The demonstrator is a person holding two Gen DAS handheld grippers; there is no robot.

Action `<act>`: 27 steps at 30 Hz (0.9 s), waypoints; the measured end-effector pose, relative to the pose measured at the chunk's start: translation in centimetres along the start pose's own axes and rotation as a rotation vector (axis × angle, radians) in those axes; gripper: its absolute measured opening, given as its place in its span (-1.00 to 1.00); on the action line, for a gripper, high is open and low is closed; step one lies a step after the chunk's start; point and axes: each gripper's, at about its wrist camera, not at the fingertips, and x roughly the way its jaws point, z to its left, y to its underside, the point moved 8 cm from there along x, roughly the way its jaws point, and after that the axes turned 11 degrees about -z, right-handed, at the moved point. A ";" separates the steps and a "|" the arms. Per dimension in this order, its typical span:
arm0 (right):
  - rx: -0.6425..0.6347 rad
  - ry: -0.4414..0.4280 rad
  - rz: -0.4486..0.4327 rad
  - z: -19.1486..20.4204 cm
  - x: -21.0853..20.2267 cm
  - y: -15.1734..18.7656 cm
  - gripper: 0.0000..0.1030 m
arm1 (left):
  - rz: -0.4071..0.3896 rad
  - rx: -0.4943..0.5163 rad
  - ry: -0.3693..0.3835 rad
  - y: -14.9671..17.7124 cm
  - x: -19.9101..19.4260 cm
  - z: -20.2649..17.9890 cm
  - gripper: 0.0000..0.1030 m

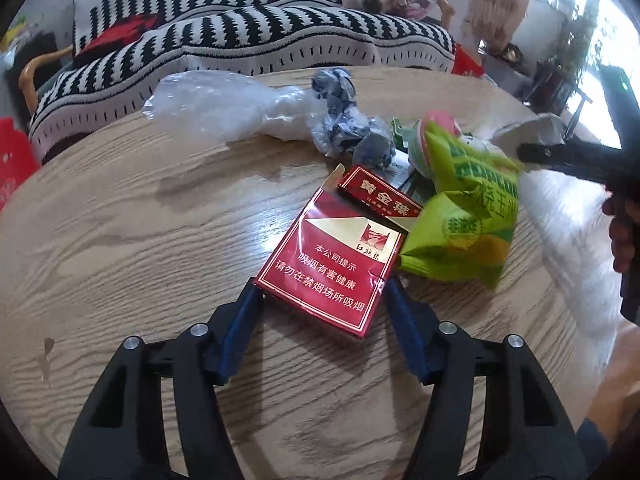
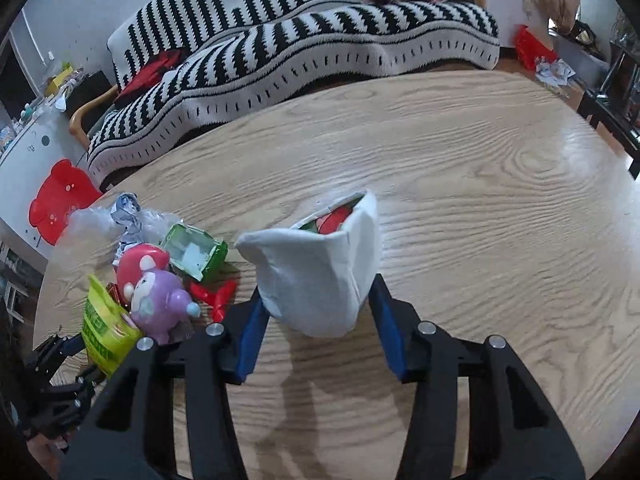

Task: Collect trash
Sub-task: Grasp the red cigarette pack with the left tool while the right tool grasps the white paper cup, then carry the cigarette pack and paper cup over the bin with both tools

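Our left gripper (image 1: 322,294) has its blue fingers on either side of the near end of a red cigarette pack (image 1: 330,262), which lies flat on the wooden table (image 1: 140,240); the fingertips sit right at the pack's edges, though we cannot tell how firmly they press. Our right gripper (image 2: 316,308) grips a white paper container (image 2: 320,276) between its blue fingers, held off the table, its mouth open away from us; inside we see something red and green (image 2: 334,220), too hidden to name.

Going down in size, the rest of the trash is heaped on the table. A crumpled clear plastic bag (image 1: 224,108) lies at the far edge. A green snack bag (image 1: 468,220) with yellow patches lies just beside the cigarette pack, its white lettering blurred; we make out only part of it. The pack's flip lid (image 1: 380,196) is open and reads 黄金叶 in gold; the body carries 本公司提示, 吸烟有害健康, 请勿在禁烟场所吸烟, plus a small red emblem with characters we cannot read surely. A wad of crumpled grey-blue printed paper (image 1: 344,120) rests against the plastic bag.

From the right wrist we see a pink-and-purple toy figure (image 2: 156,292), a small green carton (image 2: 196,254) torn open with white lining showing, and a red plastic scrap (image 2: 214,298) beside it.
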 end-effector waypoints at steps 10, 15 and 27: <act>0.049 0.055 -0.034 -3.9 -4.2 0.5 -0.04 | -0.072 -0.067 -0.067 -0.7 -2.7 3.2 0.15; 0.046 0.073 -0.056 -4.5 -6.0 1.1 -0.04 | -0.078 -0.069 -0.072 -0.6 -4.0 3.5 0.15; 0.035 0.141 -0.125 -8.0 -12.6 2.3 -0.04 | -0.153 0.077 -0.073 -2.4 -8.4 -3.7 0.15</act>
